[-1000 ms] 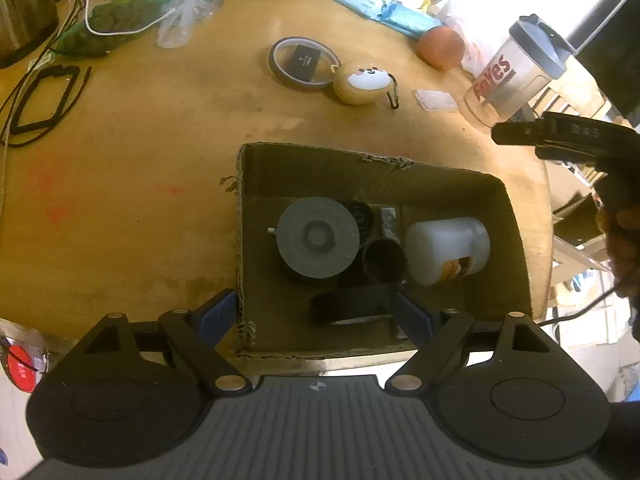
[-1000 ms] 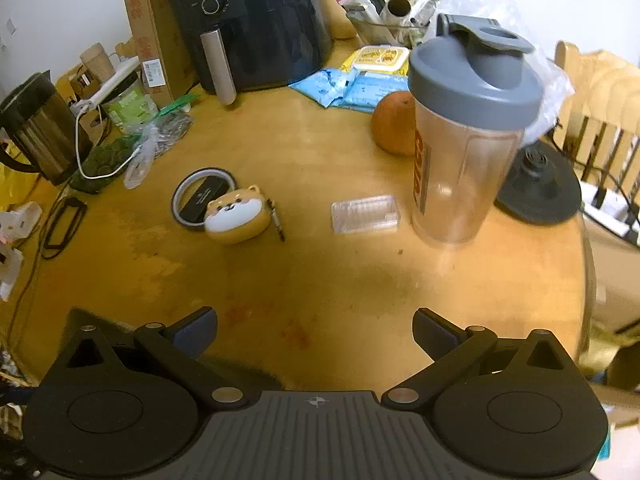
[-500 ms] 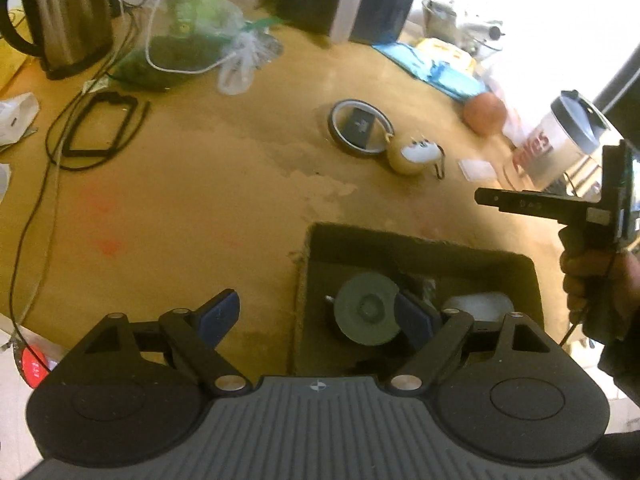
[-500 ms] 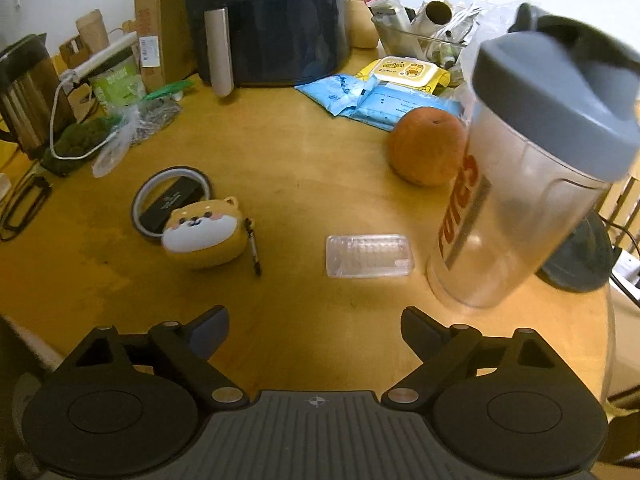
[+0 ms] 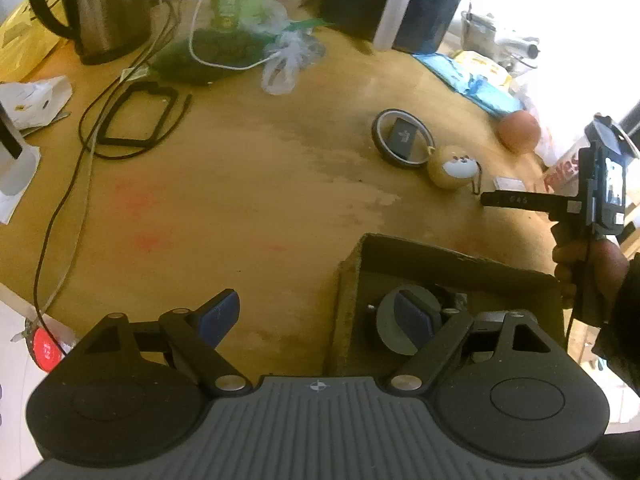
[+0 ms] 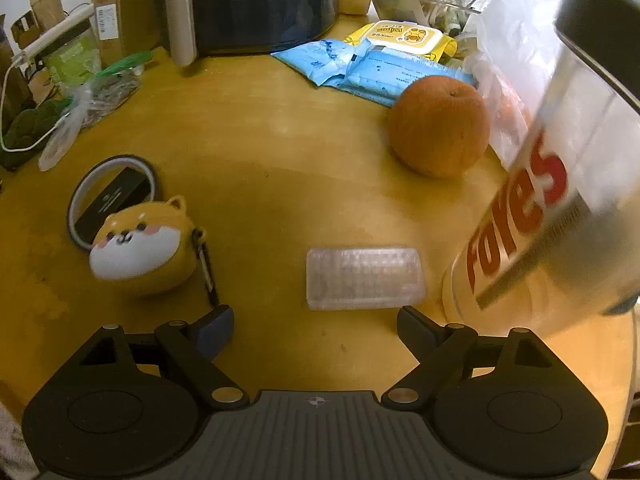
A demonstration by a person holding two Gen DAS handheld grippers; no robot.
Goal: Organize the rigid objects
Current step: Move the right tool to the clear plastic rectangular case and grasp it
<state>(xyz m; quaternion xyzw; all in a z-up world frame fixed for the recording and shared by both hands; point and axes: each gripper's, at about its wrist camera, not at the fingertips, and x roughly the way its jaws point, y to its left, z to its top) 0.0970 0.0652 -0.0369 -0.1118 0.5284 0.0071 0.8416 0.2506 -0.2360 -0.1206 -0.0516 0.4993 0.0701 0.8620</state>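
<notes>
A cardboard box (image 5: pixel 452 258) sits on the round wooden table and holds a grey round lid (image 5: pixel 384 328) and other items. My left gripper (image 5: pixel 316 316) is open and empty above the box's left wall. My right gripper (image 6: pixel 316 326) is open and empty, low over the table, just short of a small clear plastic case (image 6: pixel 362 278). A yellow dog-face case (image 6: pixel 142 246) lies to its left and a clear shaker bottle (image 6: pixel 532 216) stands close on its right. In the left wrist view the right gripper (image 5: pixel 504 200) reaches beside the dog-face case (image 5: pixel 454 166).
An orange (image 6: pixel 440 130), blue packets (image 6: pixel 368 70) and a tape ring around a black block (image 6: pixel 114 196) lie on the table. A dark air fryer (image 6: pixel 256 4) stands at the back. A kettle (image 5: pixel 104 8), cables (image 5: pixel 136 120) and plastic bags (image 5: pixel 288 56) are at the left.
My left gripper has pulled back and left from over the box. My right gripper has moved forward and down toward the clear plastic case and the shaker bottle.
</notes>
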